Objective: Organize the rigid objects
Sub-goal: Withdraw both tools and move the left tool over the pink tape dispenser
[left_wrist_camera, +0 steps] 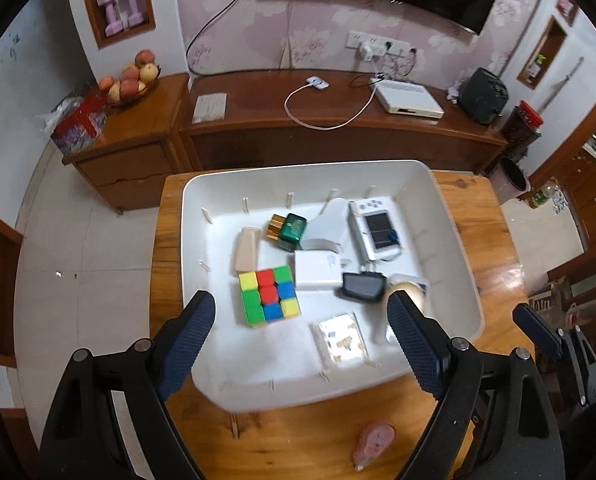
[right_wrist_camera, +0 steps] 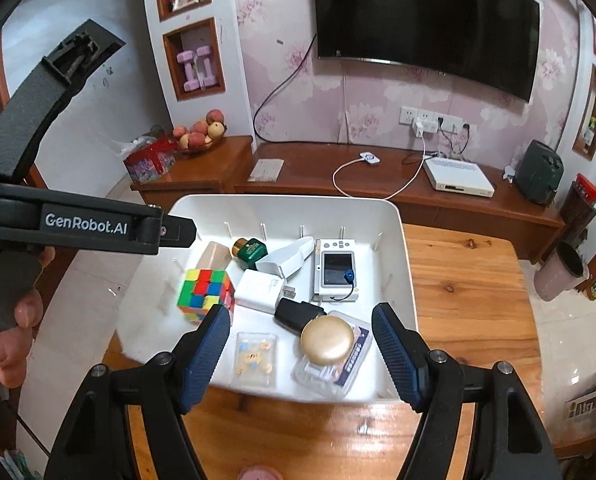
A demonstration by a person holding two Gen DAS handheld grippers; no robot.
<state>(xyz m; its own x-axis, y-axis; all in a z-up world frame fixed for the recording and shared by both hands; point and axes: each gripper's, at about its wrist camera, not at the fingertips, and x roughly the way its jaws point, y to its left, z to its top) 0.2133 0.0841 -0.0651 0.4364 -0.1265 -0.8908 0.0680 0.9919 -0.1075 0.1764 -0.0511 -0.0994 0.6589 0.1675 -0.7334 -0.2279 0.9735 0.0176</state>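
Note:
A white bin (left_wrist_camera: 454,240) (right_wrist_camera: 406,264) on the wooden table holds a colour cube (left_wrist_camera: 269,295) (right_wrist_camera: 206,294), a white charger (left_wrist_camera: 316,270) (right_wrist_camera: 258,290), a green bottle (left_wrist_camera: 292,230) (right_wrist_camera: 251,253), a white handheld console (left_wrist_camera: 378,230) (right_wrist_camera: 338,272), a black key fob (left_wrist_camera: 361,287) (right_wrist_camera: 298,314), a gold round compact (right_wrist_camera: 327,339) on a clear case, and a clear packet (left_wrist_camera: 338,340) (right_wrist_camera: 256,354). My left gripper (left_wrist_camera: 301,330) is open and empty above the bin's near side. My right gripper (right_wrist_camera: 301,338) is open and empty over the compact.
A pink object (left_wrist_camera: 372,442) lies on the table (right_wrist_camera: 470,300) in front of the bin. Behind stands a wooden TV cabinet (left_wrist_camera: 338,120) with a white box and cables. The left gripper's body (right_wrist_camera: 82,224) shows at the left of the right wrist view.

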